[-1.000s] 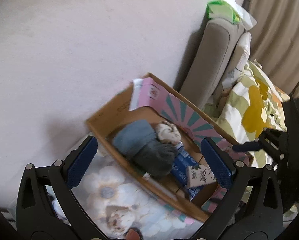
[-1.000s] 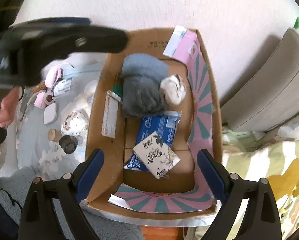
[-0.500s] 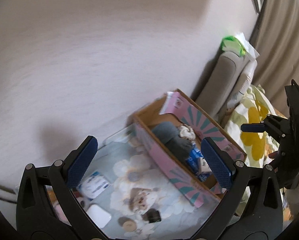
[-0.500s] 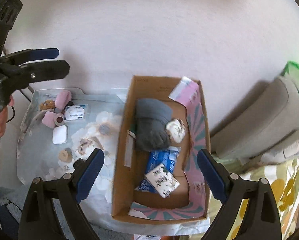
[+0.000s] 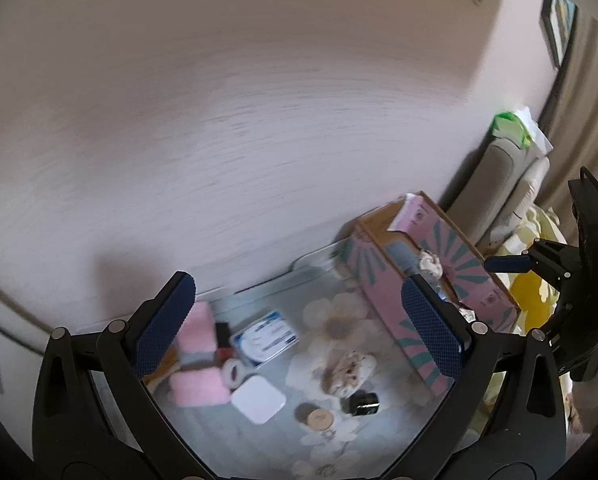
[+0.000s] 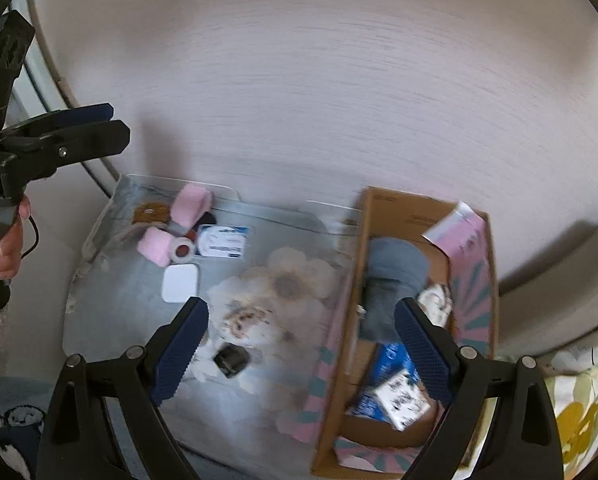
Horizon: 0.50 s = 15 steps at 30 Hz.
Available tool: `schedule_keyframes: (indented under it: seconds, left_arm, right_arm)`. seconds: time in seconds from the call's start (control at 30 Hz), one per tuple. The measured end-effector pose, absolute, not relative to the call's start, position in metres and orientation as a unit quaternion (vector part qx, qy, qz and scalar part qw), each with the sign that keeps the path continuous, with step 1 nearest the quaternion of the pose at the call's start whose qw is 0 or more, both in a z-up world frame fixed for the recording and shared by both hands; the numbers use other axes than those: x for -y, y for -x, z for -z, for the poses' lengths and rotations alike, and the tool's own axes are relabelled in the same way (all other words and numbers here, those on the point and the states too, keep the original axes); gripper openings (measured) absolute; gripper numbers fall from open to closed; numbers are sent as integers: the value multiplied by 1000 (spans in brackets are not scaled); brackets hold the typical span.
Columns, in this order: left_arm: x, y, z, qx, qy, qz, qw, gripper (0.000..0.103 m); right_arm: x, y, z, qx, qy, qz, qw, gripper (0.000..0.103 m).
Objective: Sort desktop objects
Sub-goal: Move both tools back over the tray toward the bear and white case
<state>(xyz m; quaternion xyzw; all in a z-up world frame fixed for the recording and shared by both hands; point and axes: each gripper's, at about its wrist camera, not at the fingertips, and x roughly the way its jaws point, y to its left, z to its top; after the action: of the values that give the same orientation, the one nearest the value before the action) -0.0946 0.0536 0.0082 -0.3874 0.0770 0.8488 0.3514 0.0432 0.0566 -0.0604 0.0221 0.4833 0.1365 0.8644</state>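
Box (image 6: 383,216) right of mat (image 6: 139,312).

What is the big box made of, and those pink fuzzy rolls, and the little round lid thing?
The big box looks like cardboard: plain matte brown inside, glossy pink-and-teal print outside. The pink rolls look like soft fleece or plush, since their surface is fuzzy and dull. The little round lid seems to be light wood or cork, tan and matte, but it is too blurry to be sure.

Both wrist cameras look steeply down from well above; each faces the wall, sharing the table (image 5: 267,292) (image 6: 139,304) and cardboard box (image 5: 383,300) (image 6: 343,360) at its right edge.
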Motion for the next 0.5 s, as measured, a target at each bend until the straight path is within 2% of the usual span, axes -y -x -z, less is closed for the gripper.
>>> schedule_keyframes:
  seconds: [0.27,0.5]
  left_arm:
    - [15,102,4,-61,394,-869,294,103]
    - [73,115,39,-52,426,-872,236,102]
  right_arm:
    - [-87,-53,65,-482,-33,-165,860,93]
    - [-122,-67,99,-517,-45,-183,835,93]
